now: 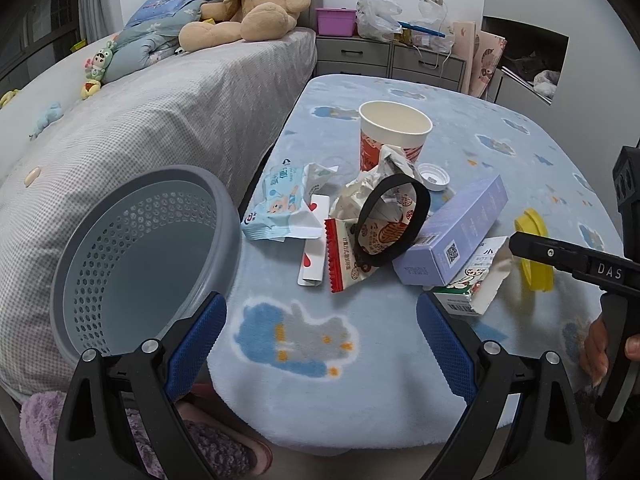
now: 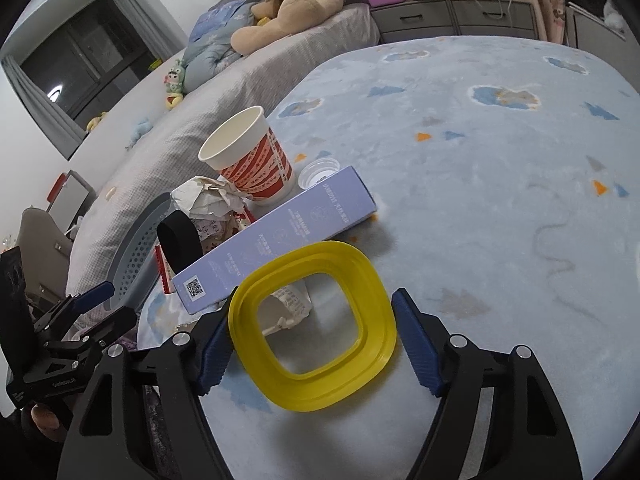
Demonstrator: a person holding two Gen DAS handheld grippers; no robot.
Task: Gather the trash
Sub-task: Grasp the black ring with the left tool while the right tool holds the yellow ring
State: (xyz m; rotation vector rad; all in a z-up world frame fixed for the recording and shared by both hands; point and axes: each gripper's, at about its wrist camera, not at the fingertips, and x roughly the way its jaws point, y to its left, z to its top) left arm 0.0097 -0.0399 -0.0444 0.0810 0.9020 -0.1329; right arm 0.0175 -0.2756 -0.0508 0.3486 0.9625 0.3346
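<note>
Left gripper [image 1: 320, 344] stands wide open and empty over the blanket's near edge. The grey perforated basket [image 1: 148, 248] lies directly to its left, mouth tilted toward it. The litter pile lies ahead: one wipes packet [image 1: 276, 204], one red-edged wrapper [image 1: 340, 256], one black band [image 1: 394, 220], one paper cup [image 1: 394, 132], one white cap [image 1: 432, 176], one purple box [image 1: 452, 236] with its long axis running away to the right, and one small carton [image 1: 468, 284].

Right gripper [image 2: 312, 344] is the nearer hand to the one yellow ring [image 2: 312, 324]. The ring sits between the partly open fingers. The left pad appears at its rim; the right pad stands clear, so there is no firm hold yet.
</note>
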